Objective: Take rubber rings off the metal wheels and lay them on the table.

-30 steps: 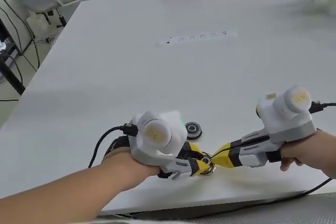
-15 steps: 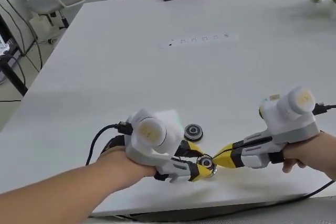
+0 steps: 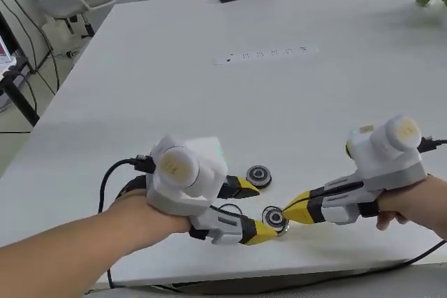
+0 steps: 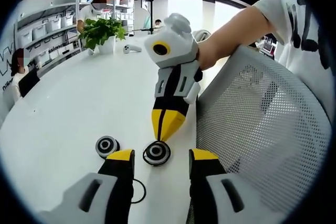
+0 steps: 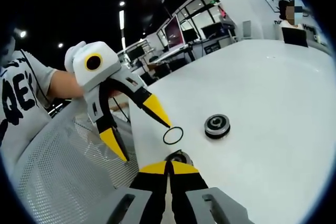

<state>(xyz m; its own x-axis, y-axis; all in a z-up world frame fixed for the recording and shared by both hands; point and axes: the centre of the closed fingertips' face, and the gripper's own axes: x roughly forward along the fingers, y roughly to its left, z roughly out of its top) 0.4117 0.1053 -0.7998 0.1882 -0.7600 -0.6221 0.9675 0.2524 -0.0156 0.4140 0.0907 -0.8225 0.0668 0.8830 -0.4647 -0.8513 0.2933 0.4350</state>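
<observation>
Right claw [image 4: 164, 135], jaws together, pins small round metal wheel [image 4: 157, 152] to white table [image 3: 209, 102]; left claw [image 5: 147, 141], jaws apart, carries freed thin black rubber ring [image 5: 173, 135] on one tip.

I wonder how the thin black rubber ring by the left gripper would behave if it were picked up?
The rubber ring looks very thin, so it is probably light and floppy, sagging from a jaw. It seems to lie flat on the table, so it likely won't roll. Pinching it with the open left gripper may be fiddly.
</observation>
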